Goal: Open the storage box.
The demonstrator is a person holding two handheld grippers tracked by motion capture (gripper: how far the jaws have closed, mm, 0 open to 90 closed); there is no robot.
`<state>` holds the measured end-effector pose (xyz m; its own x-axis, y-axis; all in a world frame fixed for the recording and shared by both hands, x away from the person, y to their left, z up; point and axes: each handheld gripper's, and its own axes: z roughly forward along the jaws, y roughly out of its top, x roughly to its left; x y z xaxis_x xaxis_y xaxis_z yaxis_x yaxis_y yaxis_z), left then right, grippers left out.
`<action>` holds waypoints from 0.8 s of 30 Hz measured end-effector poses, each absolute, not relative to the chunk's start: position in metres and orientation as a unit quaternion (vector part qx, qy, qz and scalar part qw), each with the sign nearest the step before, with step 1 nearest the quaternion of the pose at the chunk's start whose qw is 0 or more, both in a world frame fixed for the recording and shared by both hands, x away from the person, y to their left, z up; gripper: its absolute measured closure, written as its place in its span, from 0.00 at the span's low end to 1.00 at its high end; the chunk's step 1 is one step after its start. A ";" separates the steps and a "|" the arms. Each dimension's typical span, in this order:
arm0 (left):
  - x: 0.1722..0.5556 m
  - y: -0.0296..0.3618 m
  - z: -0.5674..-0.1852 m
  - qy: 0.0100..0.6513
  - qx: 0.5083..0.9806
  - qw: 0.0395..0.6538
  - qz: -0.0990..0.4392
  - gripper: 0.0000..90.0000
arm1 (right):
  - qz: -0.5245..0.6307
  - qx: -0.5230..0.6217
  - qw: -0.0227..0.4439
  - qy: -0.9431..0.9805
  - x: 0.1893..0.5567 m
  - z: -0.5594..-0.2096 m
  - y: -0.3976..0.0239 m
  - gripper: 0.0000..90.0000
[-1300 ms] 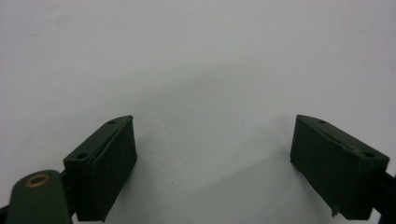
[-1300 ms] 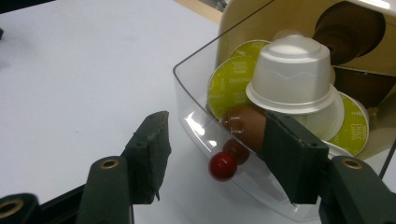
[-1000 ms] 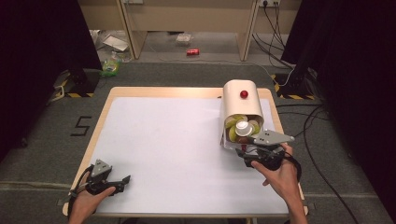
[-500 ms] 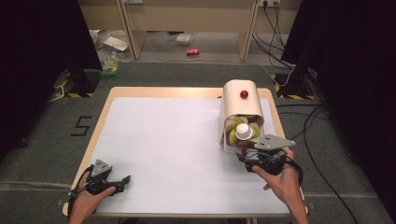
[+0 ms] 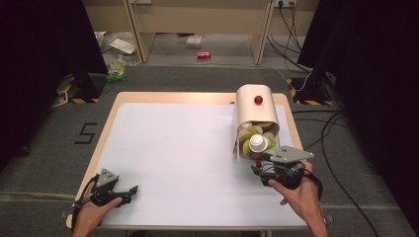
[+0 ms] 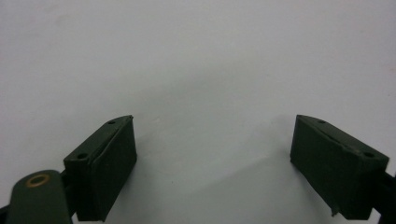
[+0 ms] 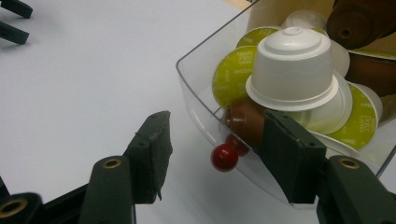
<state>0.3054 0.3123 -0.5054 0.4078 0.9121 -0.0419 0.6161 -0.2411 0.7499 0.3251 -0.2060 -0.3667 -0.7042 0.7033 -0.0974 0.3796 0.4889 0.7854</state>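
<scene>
Shows right gripper (image 7: 218, 140) pulled slightly toward the person since a second ago, jaws apart astride the red knob (image 7: 224, 157) of the clear drawer (image 7: 195, 95), unclamped, probably mid-pull; left gripper (image 6: 215, 140) released.

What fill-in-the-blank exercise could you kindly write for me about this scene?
1. The small round knob on the front of the clear drawer is ____ in colour.
2. The topmost capsule in the drawer is plain ____.
3. The knob lies ____ the two jaws of the right gripper, untouched by either.
4. The left gripper is over the bare tabletop with its jaws ____.

Missing words: red; white; between; open
</scene>
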 end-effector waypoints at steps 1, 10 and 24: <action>0.305 0.312 -0.505 0.503 0.760 0.356 0.208 0.15 | 0.388 0.324 0.209 0.837 0.324 -0.367 -0.206 0.48; 0.305 0.312 -0.505 0.503 0.760 0.356 0.208 0.15 | 0.388 0.323 0.207 0.838 0.322 -0.368 -0.207 0.48; 0.306 0.312 -0.505 0.503 0.760 0.356 0.208 0.15 | 0.404 0.338 0.209 0.824 0.323 -0.365 -0.211 0.41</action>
